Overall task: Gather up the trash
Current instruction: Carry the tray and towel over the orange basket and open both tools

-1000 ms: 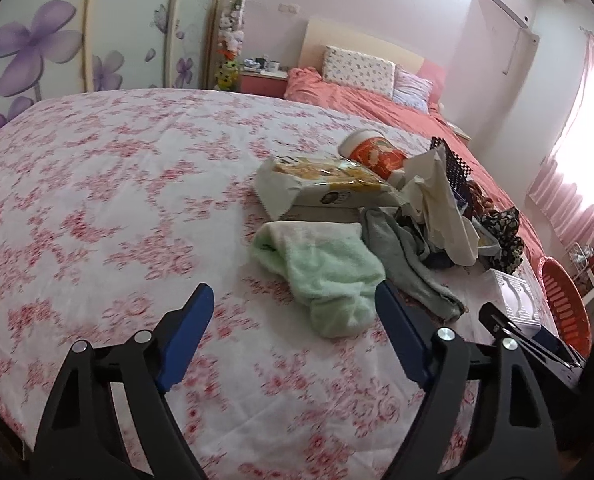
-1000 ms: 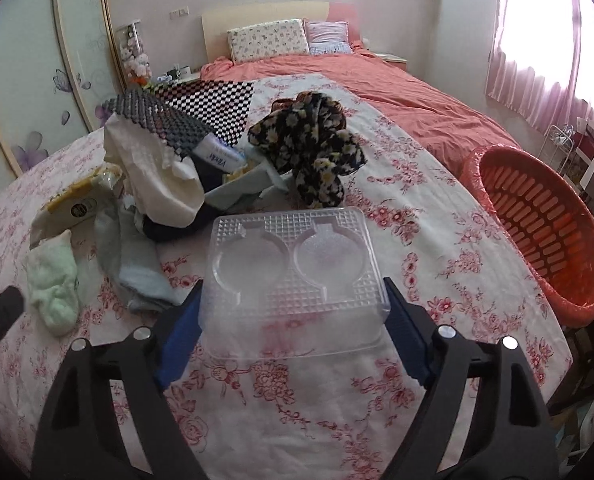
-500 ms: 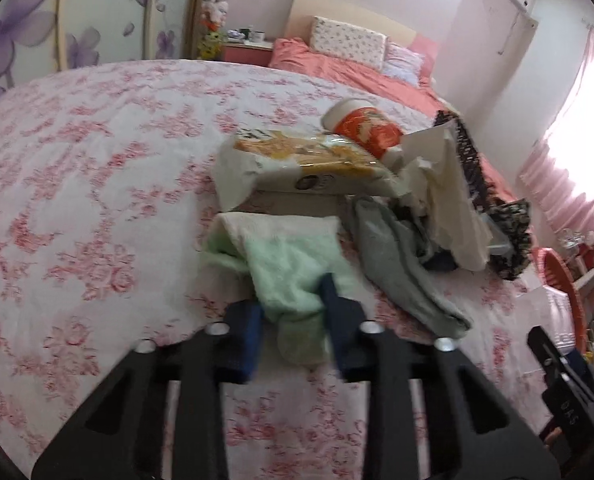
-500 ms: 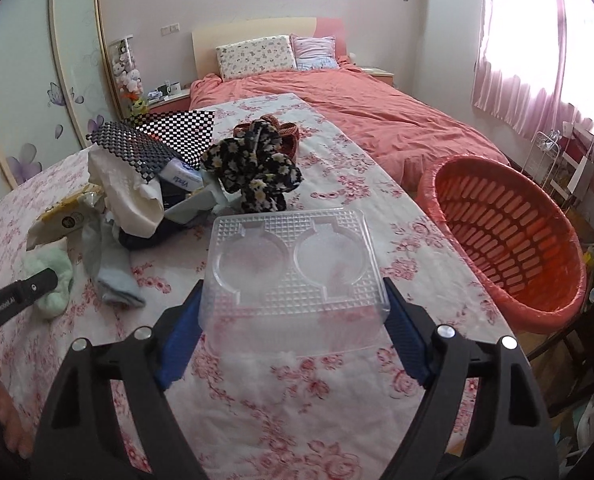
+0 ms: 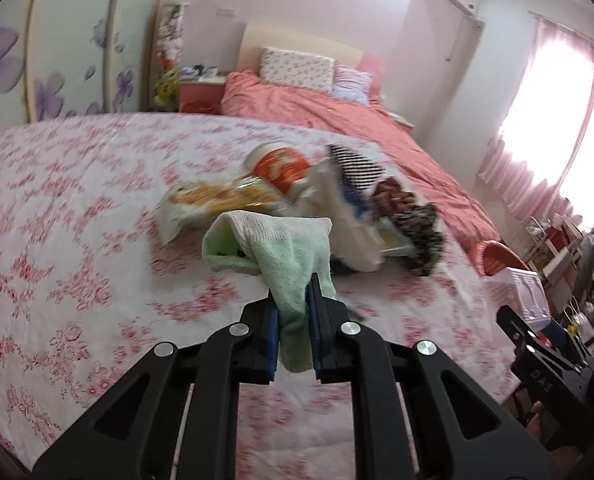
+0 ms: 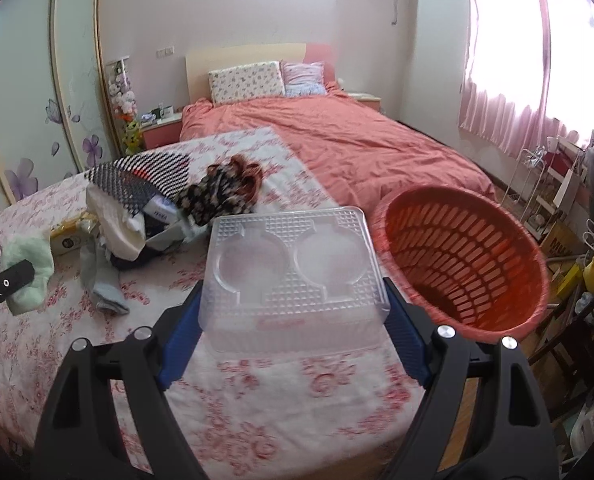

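My left gripper (image 5: 293,316) is shut on a pale green sock (image 5: 285,256) and holds it above the flowered bed cover; the sock also shows in the right wrist view (image 6: 27,260). My right gripper (image 6: 293,320) is shut on a clear plastic tray (image 6: 293,276) with two round hollows, held above the bed's edge beside a red laundry basket (image 6: 461,268). A pile on the bed holds a yellow snack bag (image 5: 221,196), an orange-and-white cup (image 5: 281,168), white wrappers and a checkered bag (image 6: 145,180).
A grey sock (image 6: 101,280) and a dark flowered cloth (image 6: 221,192) lie by the pile. A second bed with a coral cover (image 6: 353,148) stands behind. Shelves and bottles (image 6: 593,280) crowd the floor at the right.
My left gripper closed on the green sock and lifted it off the bed. My right gripper carried the clear tray to the right, closer to the red basket.
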Tool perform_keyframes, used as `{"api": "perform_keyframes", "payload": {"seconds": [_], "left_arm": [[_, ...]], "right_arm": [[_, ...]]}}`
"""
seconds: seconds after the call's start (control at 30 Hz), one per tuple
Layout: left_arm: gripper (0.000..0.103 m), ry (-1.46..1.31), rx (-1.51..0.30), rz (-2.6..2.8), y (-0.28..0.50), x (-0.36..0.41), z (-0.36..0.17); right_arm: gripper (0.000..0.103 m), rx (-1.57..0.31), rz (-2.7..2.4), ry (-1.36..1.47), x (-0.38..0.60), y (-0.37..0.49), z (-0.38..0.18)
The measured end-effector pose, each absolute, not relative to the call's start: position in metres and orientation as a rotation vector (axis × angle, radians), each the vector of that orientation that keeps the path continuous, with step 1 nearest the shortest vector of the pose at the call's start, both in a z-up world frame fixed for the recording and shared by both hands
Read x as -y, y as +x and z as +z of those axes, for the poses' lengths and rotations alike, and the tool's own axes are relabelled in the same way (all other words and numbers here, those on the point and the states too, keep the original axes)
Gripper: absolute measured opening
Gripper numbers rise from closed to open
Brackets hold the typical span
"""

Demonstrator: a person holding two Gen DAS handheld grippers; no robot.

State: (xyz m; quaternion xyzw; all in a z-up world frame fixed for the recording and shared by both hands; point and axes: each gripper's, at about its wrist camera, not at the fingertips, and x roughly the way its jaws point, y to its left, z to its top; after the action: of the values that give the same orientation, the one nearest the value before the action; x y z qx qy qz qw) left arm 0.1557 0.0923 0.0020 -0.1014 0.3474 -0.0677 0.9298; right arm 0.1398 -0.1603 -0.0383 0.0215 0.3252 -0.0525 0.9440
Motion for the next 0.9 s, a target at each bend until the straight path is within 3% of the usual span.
{"api": "perform_keyframes", "payload": {"seconds": [0.53, 0.9], "left_arm": [[0.012, -0.125, -0.676, -0.437, 0.168, 0.031, 0.027], [0.012, -0.063, -0.69, -0.614, 0.191, 0.123, 0.019]], "right_arm": [[0.081, -0.554, -0.27, 0.094, 0.264, 0.129, -0.001], [0.081, -0.539, -0.363, 0.153, 0.336, 0.135, -0.005]]}}
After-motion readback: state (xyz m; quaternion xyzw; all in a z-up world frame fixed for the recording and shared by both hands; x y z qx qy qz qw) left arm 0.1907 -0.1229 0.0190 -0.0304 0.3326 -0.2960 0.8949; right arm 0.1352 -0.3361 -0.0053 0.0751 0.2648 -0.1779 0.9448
